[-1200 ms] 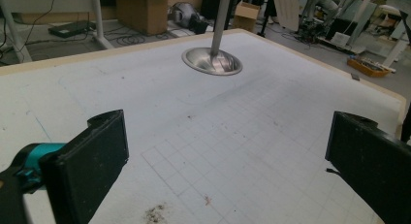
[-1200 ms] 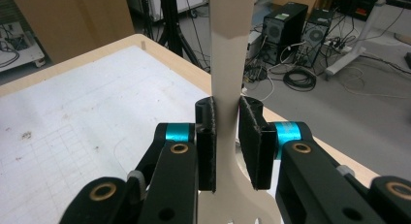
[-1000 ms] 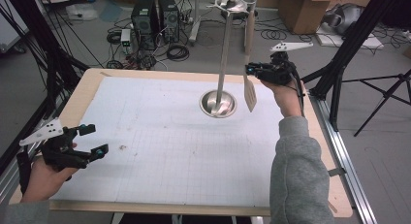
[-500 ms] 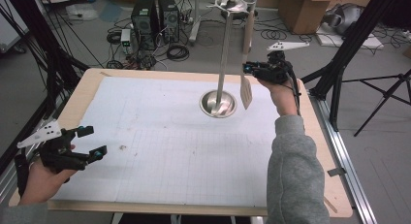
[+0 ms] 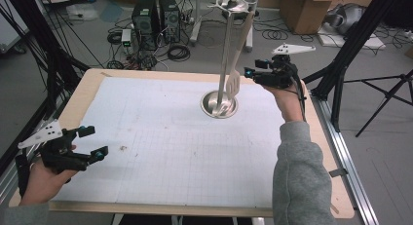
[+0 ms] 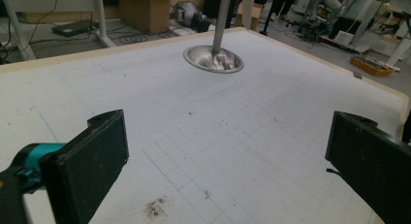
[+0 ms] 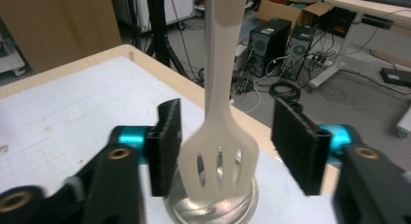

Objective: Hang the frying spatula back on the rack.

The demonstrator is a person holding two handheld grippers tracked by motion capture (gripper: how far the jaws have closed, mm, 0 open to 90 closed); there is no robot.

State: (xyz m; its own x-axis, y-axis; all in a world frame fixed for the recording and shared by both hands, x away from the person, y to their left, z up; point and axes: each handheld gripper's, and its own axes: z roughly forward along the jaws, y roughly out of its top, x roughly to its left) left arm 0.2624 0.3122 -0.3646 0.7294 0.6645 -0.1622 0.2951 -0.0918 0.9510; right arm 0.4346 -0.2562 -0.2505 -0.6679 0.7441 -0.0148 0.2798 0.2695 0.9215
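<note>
High view: we see the slotted spatula [image 5: 234,82] hanging from the utensil stand [image 5: 219,104] at the table's 1 o'clock, right gripper [image 5: 251,71] just beside it, jaws having just opened. Left gripper [image 5: 95,143] idles at 8 o'clock.

Left gripper view: jaws wide apart, nothing between.

Right gripper view: spatula blade sits between the parted pads, untouched. Risk: pulling back sideways clips it, swinging it off its hook.
</note>
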